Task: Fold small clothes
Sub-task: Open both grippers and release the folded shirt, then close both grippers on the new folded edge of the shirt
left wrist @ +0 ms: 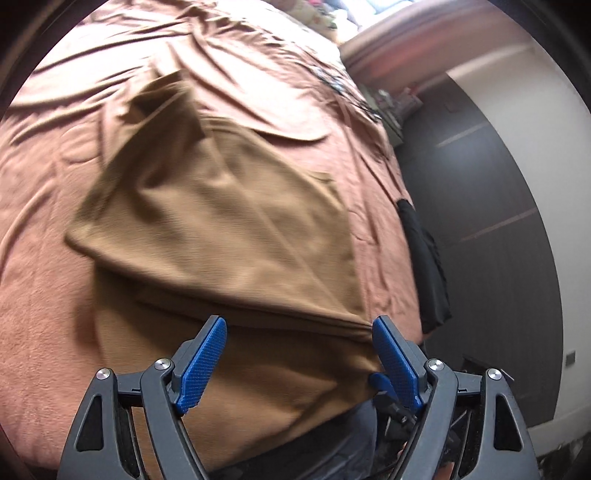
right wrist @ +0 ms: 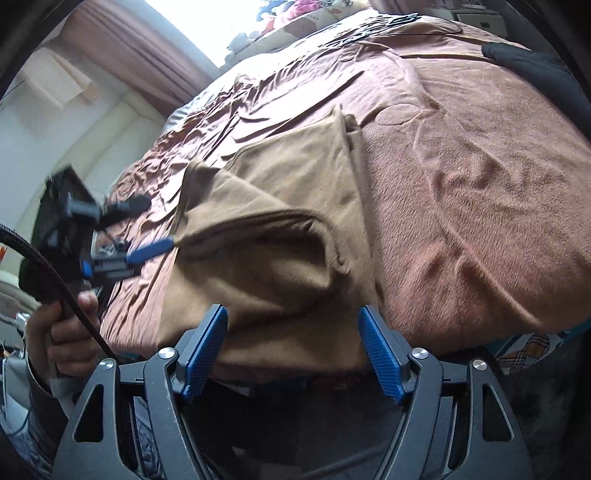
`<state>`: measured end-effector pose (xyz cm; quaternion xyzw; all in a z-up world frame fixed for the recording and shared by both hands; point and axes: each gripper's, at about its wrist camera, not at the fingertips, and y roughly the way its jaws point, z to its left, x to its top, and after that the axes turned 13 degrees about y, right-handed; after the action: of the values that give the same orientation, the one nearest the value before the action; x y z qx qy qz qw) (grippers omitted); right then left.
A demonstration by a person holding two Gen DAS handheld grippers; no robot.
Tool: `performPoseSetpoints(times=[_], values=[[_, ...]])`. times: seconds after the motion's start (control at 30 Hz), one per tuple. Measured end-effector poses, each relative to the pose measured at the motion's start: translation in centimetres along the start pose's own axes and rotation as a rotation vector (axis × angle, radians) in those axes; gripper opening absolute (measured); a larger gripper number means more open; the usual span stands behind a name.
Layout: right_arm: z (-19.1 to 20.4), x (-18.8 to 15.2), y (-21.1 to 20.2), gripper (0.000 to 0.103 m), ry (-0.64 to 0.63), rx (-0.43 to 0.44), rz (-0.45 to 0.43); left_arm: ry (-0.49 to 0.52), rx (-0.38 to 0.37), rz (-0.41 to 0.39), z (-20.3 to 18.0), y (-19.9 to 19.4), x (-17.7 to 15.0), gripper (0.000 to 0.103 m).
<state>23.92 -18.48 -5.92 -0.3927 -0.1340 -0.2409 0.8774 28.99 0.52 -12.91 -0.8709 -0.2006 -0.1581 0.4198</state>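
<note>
A tan garment [left wrist: 221,221] lies partly folded on the rust-coloured bed cover [left wrist: 55,295], with a doubled layer over its near half. My left gripper [left wrist: 299,325] hangs open just above the garment's near fold, and nothing sits between its blue pads [left wrist: 201,365]. In the right wrist view the same garment [right wrist: 288,184] shows a bulging fold at its middle. My right gripper [right wrist: 292,314] stands open over the garment's near edge, its pads clear of the cloth. The left gripper [right wrist: 147,227] shows there at the left, open, with one blue finger tip at the fold's end.
A black cloth [left wrist: 424,258] hangs off the bed's right side and shows again [right wrist: 535,66]. A dark door [left wrist: 480,184] stands beyond it. Patterned pillows [right wrist: 295,22] lie at the far end. A hand [right wrist: 62,332] holds the left gripper's handle beside a black cable [right wrist: 55,273].
</note>
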Motion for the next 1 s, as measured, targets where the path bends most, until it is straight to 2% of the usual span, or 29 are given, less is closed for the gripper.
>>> performPoseSetpoints(times=[0.17, 0.27, 0.4, 0.53, 0.63, 0.7, 0.77, 0.8, 0.87, 1.0], values=[[-0.5, 0.8, 1.3, 0.046, 0.019, -0.025, -0.006, -0.088, -0.009, 0.004, 2.7, 0.4, -0.3, 0.082], [-0.4, 1.1, 1.7, 0.042, 0.022, -0.025, -0.011, -0.136, -0.034, 0.023, 3.7, 1.2, -0.6, 0.082], [-0.3, 1.6, 2.0, 0.04, 0.019, -0.029, -0.017, -0.188, -0.048, 0.035, 4.5, 2.5, -0.5, 0.082], [-0.4, 1.8, 2.1, 0.04, 0.022, -0.031, -0.016, -0.233, -0.041, 0.005, 4.7, 3.1, -0.1, 0.082], [-0.5, 2.1, 2.2, 0.038, 0.014, -0.036, -0.018, -0.269, -0.023, -0.024, 4.9, 3.0, 0.0, 0.079], [-0.7, 2.2, 2.3, 0.028, 0.01, -0.048, -0.019, -0.279, 0.009, -0.035, 5.2, 2.9, 0.2, 0.064], [-0.8, 2.3, 2.3, 0.018, 0.01, -0.058, -0.024, -0.29, 0.045, -0.037, 5.6, 2.6, 0.3, 0.037], [-0.8, 2.3, 2.2, 0.01, 0.01, -0.059, -0.027, -0.295, 0.055, -0.039, 5.8, 2.5, 0.3, 0.031], [-1.0, 2.3, 1.9, 0.005, 0.014, -0.049, -0.031, -0.29, 0.067, -0.043, 6.0, 2.3, 0.7, 0.015], [-0.4, 1.6, 1.1, 0.004, -0.014, -0.036, -0.033, -0.235, 0.091, -0.068, 5.1, 1.3, 1.8, 0.01]])
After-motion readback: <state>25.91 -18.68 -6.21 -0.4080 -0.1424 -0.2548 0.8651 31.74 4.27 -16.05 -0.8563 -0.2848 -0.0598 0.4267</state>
